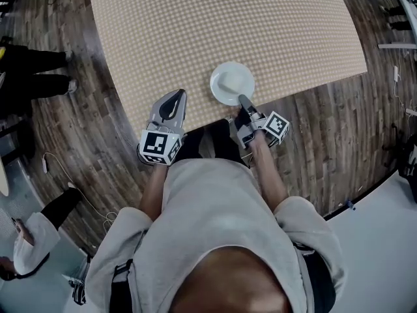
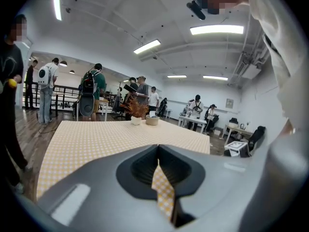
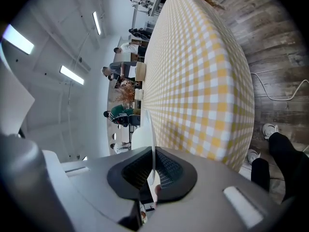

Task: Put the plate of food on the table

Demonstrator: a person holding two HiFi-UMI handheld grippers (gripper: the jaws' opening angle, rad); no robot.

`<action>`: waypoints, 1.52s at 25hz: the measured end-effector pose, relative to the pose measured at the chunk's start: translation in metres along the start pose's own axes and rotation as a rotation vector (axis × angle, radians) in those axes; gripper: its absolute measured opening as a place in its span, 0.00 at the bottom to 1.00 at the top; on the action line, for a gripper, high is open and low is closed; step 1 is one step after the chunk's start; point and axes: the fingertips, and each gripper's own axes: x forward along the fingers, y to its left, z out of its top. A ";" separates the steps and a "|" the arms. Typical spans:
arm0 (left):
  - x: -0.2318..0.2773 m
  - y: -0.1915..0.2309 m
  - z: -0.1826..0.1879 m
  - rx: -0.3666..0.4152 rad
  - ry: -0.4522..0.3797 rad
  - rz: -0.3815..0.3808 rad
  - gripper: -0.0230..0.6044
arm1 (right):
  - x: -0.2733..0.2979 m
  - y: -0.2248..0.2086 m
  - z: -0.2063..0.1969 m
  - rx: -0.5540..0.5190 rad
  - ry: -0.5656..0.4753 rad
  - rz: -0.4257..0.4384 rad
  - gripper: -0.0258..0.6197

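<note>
A white plate (image 1: 231, 82) lies on the checked tablecloth of the table (image 1: 195, 25), close to its front edge; I can make out no food on it. My right gripper (image 1: 244, 101) is shut on the plate's near rim. In the right gripper view the rim of the plate (image 3: 150, 129) runs edge-on between the pads of my right gripper (image 3: 153, 166), beside the table (image 3: 203, 81). My left gripper (image 1: 174, 100) hovers over the front edge to the plate's left. Its tips meet with nothing held (image 2: 158, 151).
A potted plant (image 2: 137, 111) and a bowl (image 2: 152, 120) stand at the table's far end. People stand on the wooden floor to the left (image 1: 26, 70) and lower left (image 1: 32, 240). A cable (image 1: 65, 175) trails on the floor.
</note>
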 end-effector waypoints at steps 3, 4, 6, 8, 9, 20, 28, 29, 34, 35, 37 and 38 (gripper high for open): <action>-0.003 0.000 -0.014 -0.013 0.023 0.007 0.05 | 0.001 -0.010 -0.004 0.007 0.005 -0.006 0.05; -0.003 0.000 -0.017 -0.016 0.029 0.008 0.05 | 0.002 -0.011 -0.004 0.011 0.005 -0.006 0.06; -0.001 0.002 -0.019 -0.019 0.037 0.008 0.05 | 0.005 -0.013 -0.004 0.015 0.005 -0.004 0.05; 0.001 0.003 -0.019 -0.023 0.039 0.007 0.05 | 0.007 -0.014 -0.003 0.017 0.004 -0.005 0.05; 0.001 0.003 -0.019 -0.025 0.038 0.006 0.05 | 0.008 -0.014 -0.003 0.017 0.003 -0.006 0.05; -0.001 0.001 -0.019 -0.054 0.027 0.012 0.05 | 0.050 0.004 0.025 -0.003 0.016 -0.017 0.06; -0.009 0.009 -0.023 -0.078 0.036 0.044 0.05 | 0.111 0.034 0.062 -0.014 0.031 0.066 0.06; -0.010 0.009 -0.023 -0.081 0.036 0.048 0.05 | 0.116 0.036 0.067 -0.016 0.029 0.052 0.06; -0.014 0.015 -0.026 -0.091 0.040 0.067 0.05 | 0.151 0.052 0.088 -0.026 0.026 0.081 0.06; -0.015 0.017 -0.027 -0.092 0.041 0.070 0.05 | 0.157 0.054 0.090 -0.029 0.026 0.071 0.06; -0.016 0.019 -0.026 -0.095 0.042 0.076 0.05 | 0.169 0.059 0.097 -0.037 0.028 0.055 0.06; -0.016 0.021 -0.025 -0.096 0.043 0.079 0.05 | 0.176 0.062 0.100 -0.039 0.030 0.063 0.06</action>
